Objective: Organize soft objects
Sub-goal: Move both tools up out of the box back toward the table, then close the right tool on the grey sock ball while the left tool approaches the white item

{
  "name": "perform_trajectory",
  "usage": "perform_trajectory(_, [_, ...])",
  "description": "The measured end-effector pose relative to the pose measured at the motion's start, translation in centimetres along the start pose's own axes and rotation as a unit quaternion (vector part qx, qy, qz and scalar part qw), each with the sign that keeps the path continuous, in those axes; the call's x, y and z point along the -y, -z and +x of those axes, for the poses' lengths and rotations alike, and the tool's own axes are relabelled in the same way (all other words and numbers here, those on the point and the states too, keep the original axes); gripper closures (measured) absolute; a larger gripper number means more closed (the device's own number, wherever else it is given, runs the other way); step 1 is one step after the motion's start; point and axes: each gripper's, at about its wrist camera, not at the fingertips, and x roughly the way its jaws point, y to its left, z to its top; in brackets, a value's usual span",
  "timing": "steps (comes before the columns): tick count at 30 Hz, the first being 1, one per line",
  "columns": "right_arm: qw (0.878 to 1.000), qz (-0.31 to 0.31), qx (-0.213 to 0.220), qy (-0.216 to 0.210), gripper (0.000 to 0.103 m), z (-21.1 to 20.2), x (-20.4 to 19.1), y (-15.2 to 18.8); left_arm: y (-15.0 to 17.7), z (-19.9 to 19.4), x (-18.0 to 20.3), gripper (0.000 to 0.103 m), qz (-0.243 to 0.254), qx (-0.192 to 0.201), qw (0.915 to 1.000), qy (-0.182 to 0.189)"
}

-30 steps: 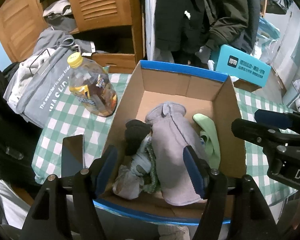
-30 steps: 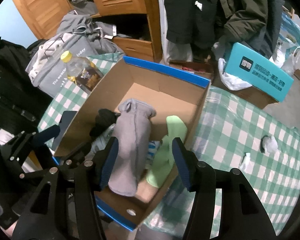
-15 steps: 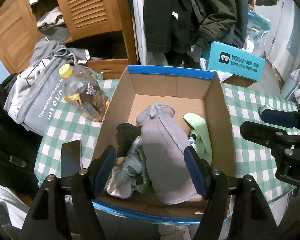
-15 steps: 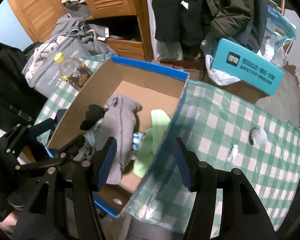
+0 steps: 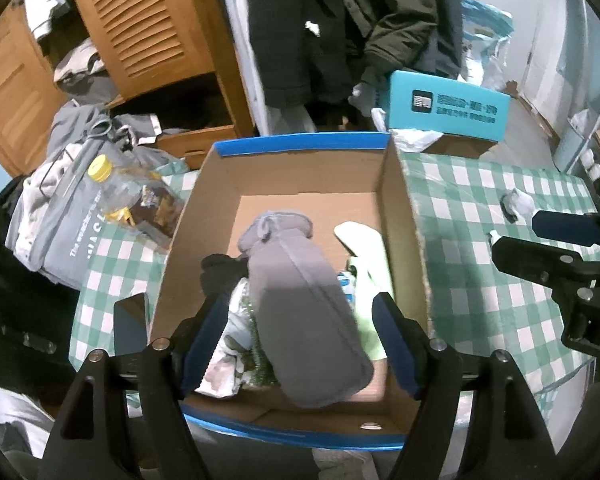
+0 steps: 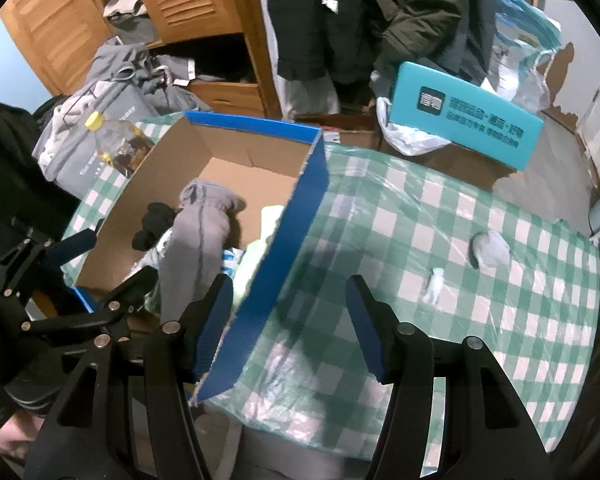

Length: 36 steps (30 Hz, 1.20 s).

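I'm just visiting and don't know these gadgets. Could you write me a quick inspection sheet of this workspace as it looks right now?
Surface: table under a green and white checked cloth with a clear plastic cover.
Job's things: open cardboard box with blue edges, holding a grey fleece piece, a light green cloth, a black soft item and patterned fabric.
Clutter: yellow-capped bottle left of the box; crumpled tissue and a small white scrap on the cloth; dark phone-like slab.
Grippers: left hand-held gripper open above the box; right hand-held gripper open, straddling the box's right wall.
Cables: nothing seen.
Surroundings: wooden wardrobe, hanging coats, teal carton, grey bag.
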Motion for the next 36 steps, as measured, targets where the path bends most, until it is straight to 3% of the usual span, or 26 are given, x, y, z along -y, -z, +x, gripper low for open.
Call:
perform_trajectory(20, [0.999,0.049,0.008,0.02,0.045,-1.9,6.9,3.1,-0.6,-1.0,6.7,0.023,0.06,0.004,0.9982,-0.002])
perform_trajectory(36, [0.995,0.081,0.005,0.06,0.045,-2.6,12.6,6.0,-1.1,-0.4,12.1,0.022,0.092,-0.015,0.9954,0.023])
